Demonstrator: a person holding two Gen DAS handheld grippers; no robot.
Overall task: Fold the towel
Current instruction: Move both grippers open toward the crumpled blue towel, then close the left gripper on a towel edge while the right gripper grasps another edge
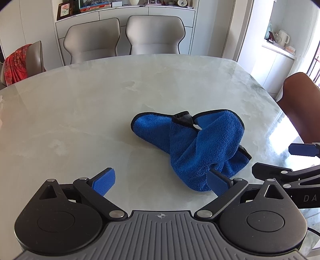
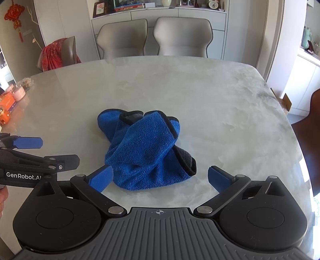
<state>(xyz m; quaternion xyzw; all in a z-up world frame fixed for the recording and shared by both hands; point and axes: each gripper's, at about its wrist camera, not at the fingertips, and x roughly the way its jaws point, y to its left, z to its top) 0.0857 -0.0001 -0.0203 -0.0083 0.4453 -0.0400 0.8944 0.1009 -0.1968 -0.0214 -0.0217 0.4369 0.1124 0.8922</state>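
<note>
Left gripper (image 1: 161, 183): jaws spread wide, holding nothing, low over the table (image 1: 80, 120). Its right pad sits just at the near edge of the towel (image 1: 192, 144); can't tell if they touch. Right gripper (image 2: 160, 180): also spread wide, empty, with the towel's near end between its pads. Towel is a crumpled blue heap with dark trim, mid-table, unfolded. Right view shows the grey reverse side at the near right corner, plus clutter (image 2: 12, 100) on the table's left edge and a red wall ornament (image 2: 15, 18); left view shows neither, but catches a brown chair (image 1: 300, 104) on the right.
</note>
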